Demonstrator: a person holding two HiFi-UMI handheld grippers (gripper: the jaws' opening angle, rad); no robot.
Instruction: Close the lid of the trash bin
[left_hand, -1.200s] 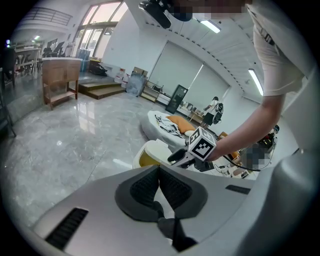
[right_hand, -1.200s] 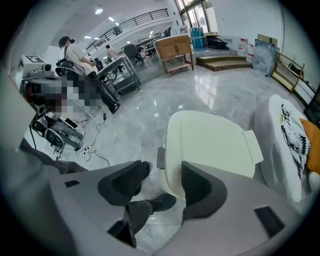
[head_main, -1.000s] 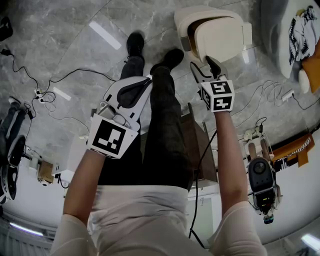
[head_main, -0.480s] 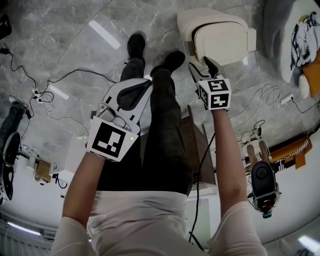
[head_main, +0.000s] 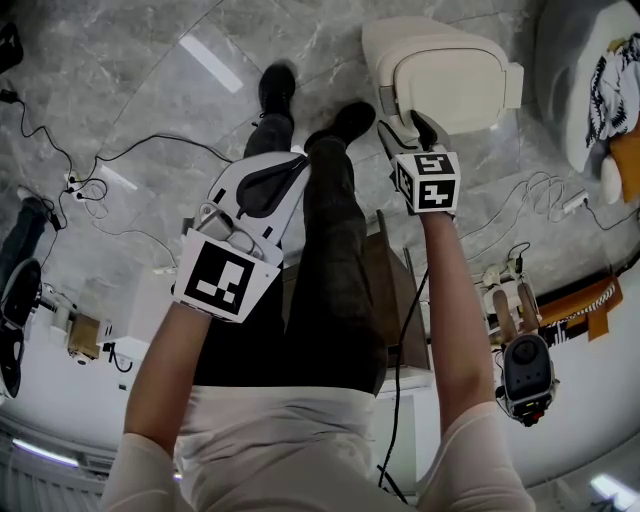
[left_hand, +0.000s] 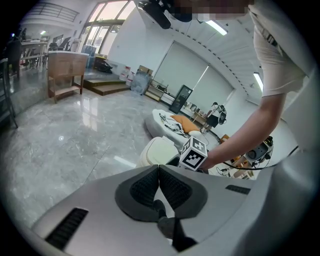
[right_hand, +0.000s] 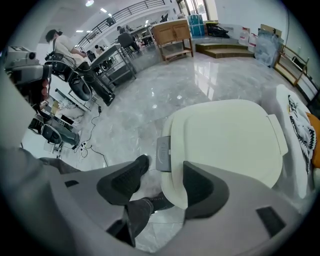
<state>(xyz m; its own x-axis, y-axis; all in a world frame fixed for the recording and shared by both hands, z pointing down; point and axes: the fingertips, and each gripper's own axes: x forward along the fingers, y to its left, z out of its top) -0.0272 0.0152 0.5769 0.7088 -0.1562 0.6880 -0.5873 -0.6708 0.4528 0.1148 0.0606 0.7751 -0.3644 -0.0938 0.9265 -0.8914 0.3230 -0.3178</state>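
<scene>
A cream trash bin (head_main: 440, 70) stands on the marble floor ahead of the person's feet, its lid (right_hand: 227, 145) lying flat on the body. A grey pedal plate (right_hand: 163, 152) sits at the bin's front. My right gripper (head_main: 408, 128) is open just before the bin's near edge; in the right gripper view (right_hand: 162, 185) one pad overlaps the lid's rim and nothing is between the jaws. My left gripper (head_main: 262, 185) is shut and empty, held over the person's left leg. The left gripper view (left_hand: 159, 187) also shows the bin (left_hand: 157, 150).
Cables (head_main: 120, 160) trail over the floor at the left. A white round seat with a patterned cloth (head_main: 605, 70) is right of the bin. A brown wooden piece (head_main: 395, 290) stands by the person's legs, and equipment (head_main: 525, 370) lies at the lower right.
My right gripper has moved forward, closer to the bin. The dark gap seen under the lid a second ago no longer shows. The left gripper has stayed where it was.
</scene>
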